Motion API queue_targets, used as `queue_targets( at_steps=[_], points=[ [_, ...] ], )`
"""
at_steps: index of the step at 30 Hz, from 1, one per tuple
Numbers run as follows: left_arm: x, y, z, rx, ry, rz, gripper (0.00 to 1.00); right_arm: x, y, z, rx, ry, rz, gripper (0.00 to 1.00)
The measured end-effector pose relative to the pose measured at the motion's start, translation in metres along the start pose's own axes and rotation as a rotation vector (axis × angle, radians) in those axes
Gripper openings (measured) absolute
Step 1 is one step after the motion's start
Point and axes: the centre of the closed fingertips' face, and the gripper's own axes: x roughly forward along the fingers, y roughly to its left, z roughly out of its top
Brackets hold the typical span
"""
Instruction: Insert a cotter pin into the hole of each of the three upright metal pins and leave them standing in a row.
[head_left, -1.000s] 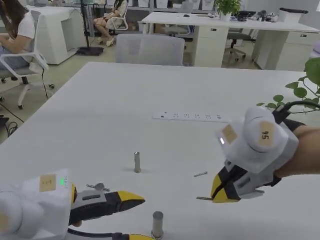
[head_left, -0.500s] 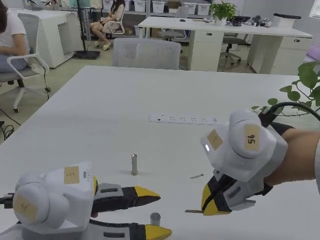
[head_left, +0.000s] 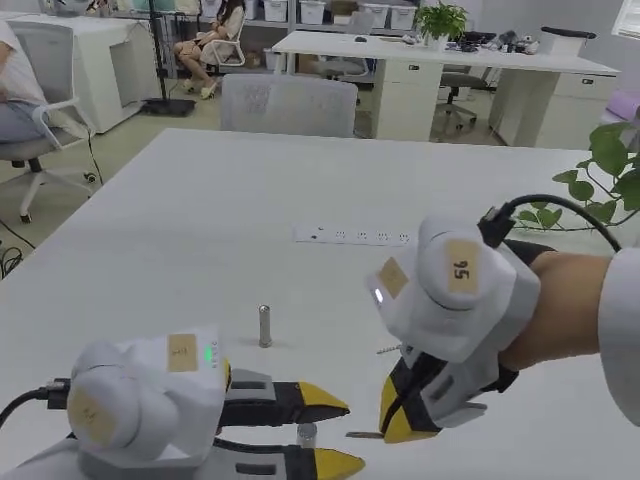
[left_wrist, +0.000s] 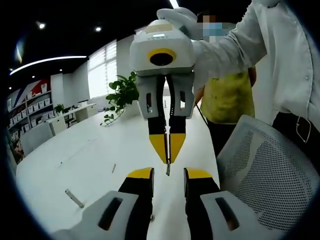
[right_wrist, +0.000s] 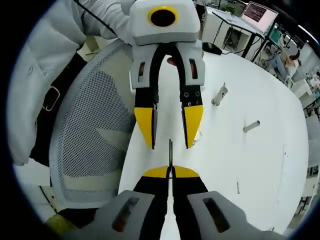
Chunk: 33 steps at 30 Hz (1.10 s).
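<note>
Much bare table (head_left: 200, 220) beyond left gripper (head_left: 350, 436)

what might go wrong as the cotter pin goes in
The left gripper has its jaws open, so the near pin is not clamped; a push from the cotter pin may tip it. The right gripper pinches only the cotter pin's end, so it may twist or slip.

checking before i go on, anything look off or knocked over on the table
Nothing stands out. The far metal pin stands upright, a spare cotter pin lies flat on the table, and the right gripper holds a second cotter pin by one end.
</note>
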Motion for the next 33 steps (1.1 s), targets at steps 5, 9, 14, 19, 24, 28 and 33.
queue_targets(
  at_steps=[5,9,14,19,24,28,33],
  points=[
    [0.0008,-0.0006,-0.0009,0.012,0.006,0.002,0.15,0.0001,-0.0001,0.0035,0.006,0.003,0.008,0.02],
    [0.0008,0.0005,-0.0035,0.023,0.017,0.011,0.12,0.0012,0.0013,0.0039,0.019,0.012,0.021,0.02],
    [0.0013,0.0004,-0.0049,0.024,0.026,0.010,0.08,0.0013,0.0022,0.0039,0.024,0.018,0.030,0.02],
    [0.0020,0.0005,-0.0051,0.024,0.028,0.007,0.04,0.0017,0.0028,0.0034,0.028,0.022,0.038,0.02],
    [0.0031,0.0001,-0.0069,0.026,0.037,0.004,0.02,0.0009,0.0018,0.0038,0.031,0.020,0.038,0.02],
    [0.0032,0.0000,-0.0063,0.022,0.035,0.002,0.01,0.0004,0.0020,0.0033,0.028,0.024,0.041,0.02],
    [0.0031,-0.0012,-0.0064,0.014,0.037,-0.006,0.01,0.0007,0.0031,0.0031,0.025,0.026,0.046,0.02]
  ],
)
